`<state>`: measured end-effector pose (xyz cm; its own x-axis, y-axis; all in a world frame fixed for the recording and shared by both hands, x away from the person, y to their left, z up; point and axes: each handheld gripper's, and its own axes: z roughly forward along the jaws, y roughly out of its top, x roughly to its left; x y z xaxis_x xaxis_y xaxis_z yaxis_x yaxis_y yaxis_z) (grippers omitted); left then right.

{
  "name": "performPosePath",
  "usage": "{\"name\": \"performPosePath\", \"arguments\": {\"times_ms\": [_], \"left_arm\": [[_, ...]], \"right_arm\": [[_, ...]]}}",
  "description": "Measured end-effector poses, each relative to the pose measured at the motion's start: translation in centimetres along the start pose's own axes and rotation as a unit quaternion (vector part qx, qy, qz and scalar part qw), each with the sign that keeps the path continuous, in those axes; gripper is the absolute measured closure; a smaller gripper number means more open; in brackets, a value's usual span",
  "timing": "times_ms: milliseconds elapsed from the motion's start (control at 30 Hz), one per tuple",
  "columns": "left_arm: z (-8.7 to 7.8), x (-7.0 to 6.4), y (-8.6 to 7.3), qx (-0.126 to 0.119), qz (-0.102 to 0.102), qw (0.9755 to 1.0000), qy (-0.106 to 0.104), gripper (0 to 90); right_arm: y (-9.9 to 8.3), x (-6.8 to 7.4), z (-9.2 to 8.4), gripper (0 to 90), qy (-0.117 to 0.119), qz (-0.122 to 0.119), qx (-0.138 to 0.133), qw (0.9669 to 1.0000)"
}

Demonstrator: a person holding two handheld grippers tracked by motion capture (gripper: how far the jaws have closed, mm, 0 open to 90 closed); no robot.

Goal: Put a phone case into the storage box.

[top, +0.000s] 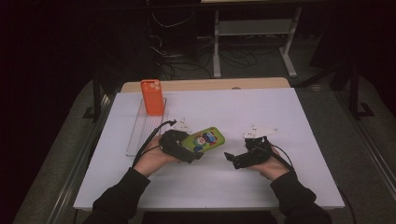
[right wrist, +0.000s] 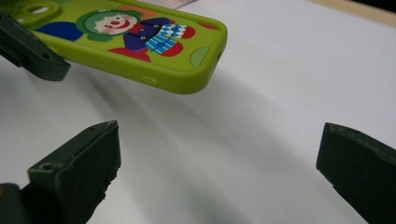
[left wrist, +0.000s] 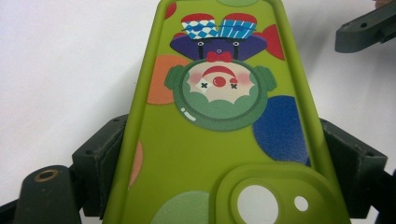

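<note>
From above I see an orange phone case (top: 152,96) upright in a clear tray (top: 140,133). My left tongs (left wrist: 224,154) pinch the lime-green rubbery clown-print phone case (left wrist: 219,116); my right tongs (right wrist: 219,172) hang spread.

The room is dark, and the light falls mostly on the white table top (top: 261,121) in the middle. At its far edge a strip of pale wood (top: 205,85) is visible. Metal rails (top: 77,163) run along the left and right sides of the table. Behind the table, on the grey floor (top: 252,70), there is a white metal frame with a low shelf (top: 254,28). Many black cables (top: 182,56) lie on the floor near it, in the shadow
</note>
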<state>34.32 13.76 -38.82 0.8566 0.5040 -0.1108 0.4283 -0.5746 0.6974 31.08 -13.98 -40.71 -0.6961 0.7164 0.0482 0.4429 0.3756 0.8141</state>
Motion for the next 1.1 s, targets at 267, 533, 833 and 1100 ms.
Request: {"name": "performPosePath", "arguments": {"times_ms": [267,533,833,1100], "left_arm": [[0.0,0.0,0.0,0.002,0.001,1.0000,-0.002,14.9],[-0.1,0.1,0.0,0.009,0.013,0.9999,-0.005,14.9],[-0.1,0.2,0.0,0.008,0.018,0.9998,-0.006,15.0],[0.0,0.0,0.0,0.005,0.015,0.9998,-0.009,15.0]], "right_arm": [[0.1,0.7,-0.2,0.0,-0.042,-0.066,-0.011,0.9968],[0.1,1.7,-0.1,0.0,-0.072,-0.119,-0.004,0.9903],[-0.1,3.1,0.2,0.0,-0.109,-0.204,-0.006,0.9729],[-0.5,4.3,0.7,0.0,-0.142,-0.287,0.008,0.9473]]}}
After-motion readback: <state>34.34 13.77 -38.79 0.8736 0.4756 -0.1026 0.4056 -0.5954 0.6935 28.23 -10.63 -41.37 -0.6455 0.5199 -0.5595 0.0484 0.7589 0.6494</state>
